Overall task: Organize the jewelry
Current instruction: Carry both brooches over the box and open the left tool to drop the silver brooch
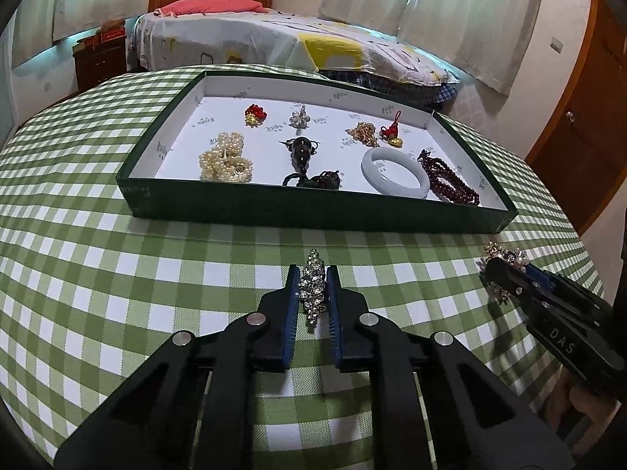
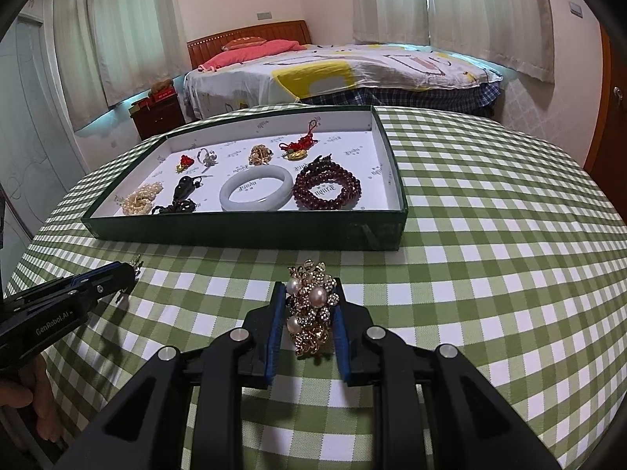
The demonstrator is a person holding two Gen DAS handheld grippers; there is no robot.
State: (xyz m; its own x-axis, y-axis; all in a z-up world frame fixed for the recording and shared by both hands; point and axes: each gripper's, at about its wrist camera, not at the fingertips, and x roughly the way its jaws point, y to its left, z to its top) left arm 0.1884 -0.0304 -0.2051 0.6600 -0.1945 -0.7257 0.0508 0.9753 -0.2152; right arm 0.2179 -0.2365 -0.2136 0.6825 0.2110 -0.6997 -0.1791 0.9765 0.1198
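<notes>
My left gripper is shut on a silver rhinestone brooch that lies on the green checked tablecloth, its blue pads against both sides of it. My right gripper is shut on a gold brooch with pearls, also down at the cloth. Each gripper shows at the edge of the other's view: right gripper, left gripper. Behind them stands a dark green tray with a white lining.
The tray holds a pearl strand, a white jade bangle, dark red bead bracelets, a dark gourd pendant, a red-gold charm, a silver piece, a gold piece and a red knot charm. A bed stands behind the table.
</notes>
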